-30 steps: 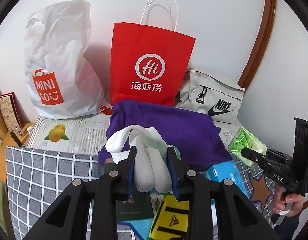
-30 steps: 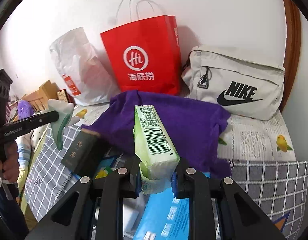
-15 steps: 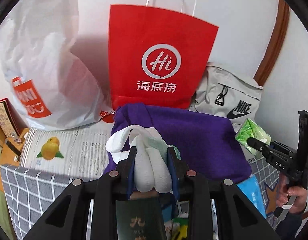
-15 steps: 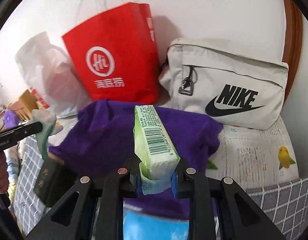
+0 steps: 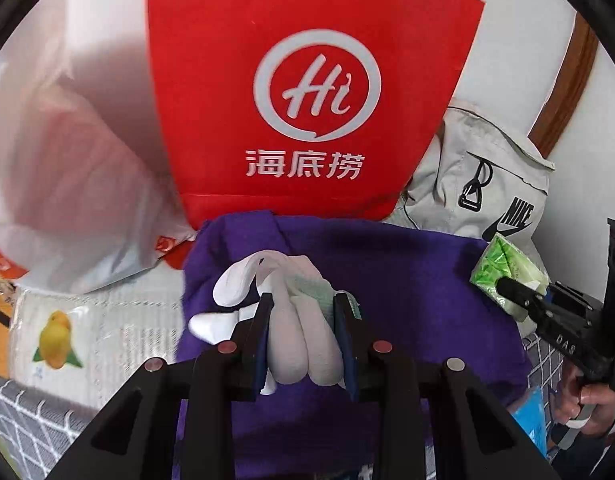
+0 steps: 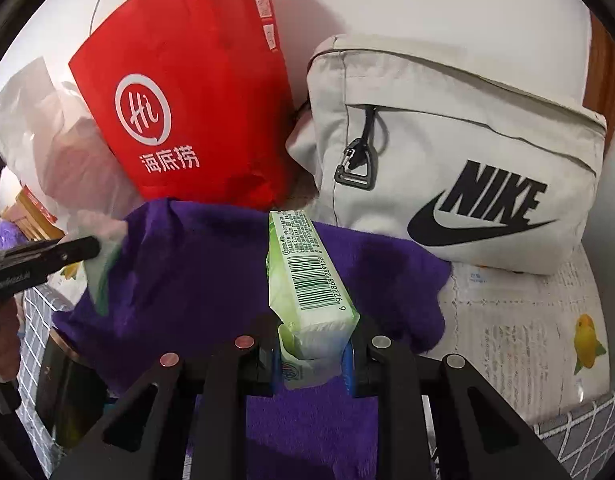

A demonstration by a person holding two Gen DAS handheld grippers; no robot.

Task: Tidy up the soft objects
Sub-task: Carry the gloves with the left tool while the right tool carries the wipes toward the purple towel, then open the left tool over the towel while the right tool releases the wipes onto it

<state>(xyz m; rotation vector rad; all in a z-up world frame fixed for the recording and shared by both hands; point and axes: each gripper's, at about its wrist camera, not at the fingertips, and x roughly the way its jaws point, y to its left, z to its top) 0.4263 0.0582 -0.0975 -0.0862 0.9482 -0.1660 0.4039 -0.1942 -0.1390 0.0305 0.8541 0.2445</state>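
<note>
My left gripper point(image 5: 303, 304) is shut on a bundle of white socks point(image 5: 295, 340) and holds it above a purple towel point(image 5: 407, 276), close to a red Hi paper bag point(image 5: 307, 92). My right gripper point(image 6: 313, 344) is shut on a green tissue pack point(image 6: 307, 276) and holds it over the purple towel point(image 6: 195, 280), in front of a grey Nike bag point(image 6: 447, 168). The red paper bag point(image 6: 187, 100) stands left of the Nike bag. In the left wrist view the tissue pack point(image 5: 507, 268) shows at the right, in the right gripper.
A white Miniso plastic bag point(image 5: 67, 200) leans at the back left. A white cloth with fruit prints point(image 6: 519, 328) and a grey checked cover point(image 5: 27, 420) lie underneath. A dark box point(image 6: 63, 396) lies left of the towel. A wall stands behind the bags.
Both grippers have moved forward toward the bags with their loads still held; the red bag and the Nike bag now appear much larger and closer.
</note>
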